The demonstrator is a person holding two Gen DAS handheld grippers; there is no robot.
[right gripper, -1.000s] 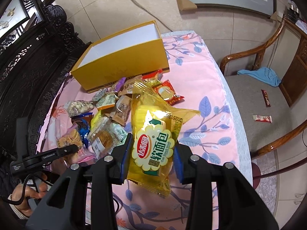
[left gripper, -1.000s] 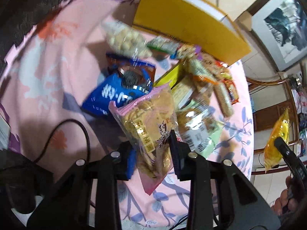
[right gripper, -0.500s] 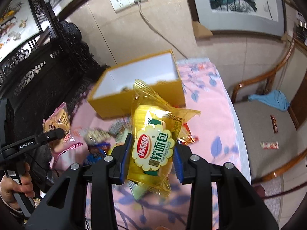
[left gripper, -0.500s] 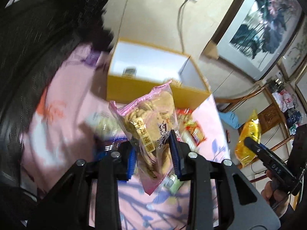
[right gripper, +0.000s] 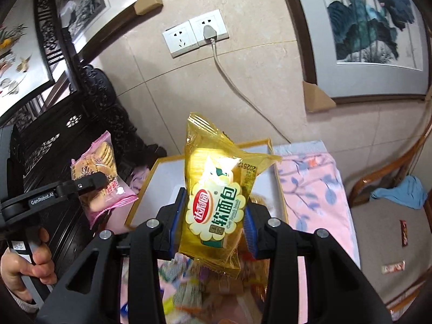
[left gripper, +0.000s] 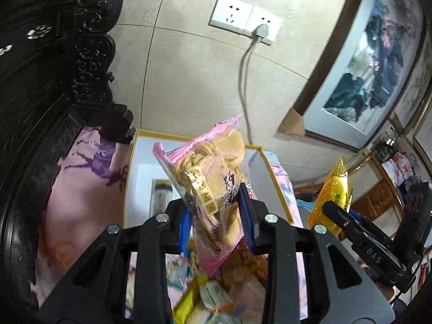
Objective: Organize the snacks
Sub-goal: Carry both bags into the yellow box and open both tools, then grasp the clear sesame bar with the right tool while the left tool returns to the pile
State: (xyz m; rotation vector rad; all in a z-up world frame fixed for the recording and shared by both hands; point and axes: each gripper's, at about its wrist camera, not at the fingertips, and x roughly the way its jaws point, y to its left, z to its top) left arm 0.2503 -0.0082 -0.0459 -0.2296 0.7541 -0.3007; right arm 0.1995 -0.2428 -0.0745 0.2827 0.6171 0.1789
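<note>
Your left gripper (left gripper: 216, 216) is clamped on a pink packet of biscuits (left gripper: 213, 178), the blue pads pressing its lower half from either side while the top of the packet stands up and leans away from you, past the fingertips. Your right gripper (right gripper: 213, 218) is likewise closed on a yellow bread packet (right gripper: 216, 197), held around its middle, with the crimped top rising beyond the jaws and the bottom seam hanging just below them. Directly beneath both tools, close under the finger frames, lies a blurred heap of loose snacks (left gripper: 216, 297) on the pink flowered tablecloth (left gripper: 81, 205). Just ahead of each gripper, behind the packet it carries, sits the open yellow box (left gripper: 129, 178) with a white inside; from your left tool you can see one dark-striped packet (left gripper: 161, 197) lying on its floor, left of the biscuits. Seen from your left tool, your right one stands off to the right with its yellow packet; seen from your right tool, your left one is off to the left, with your hand (right gripper: 24, 267) around its handle. Farther on, beyond the box, the tiled wall carries a double socket (right gripper: 195, 33) with a grey cable plugged in, and a framed painting (right gripper: 375, 21) hangs to the right.
</note>
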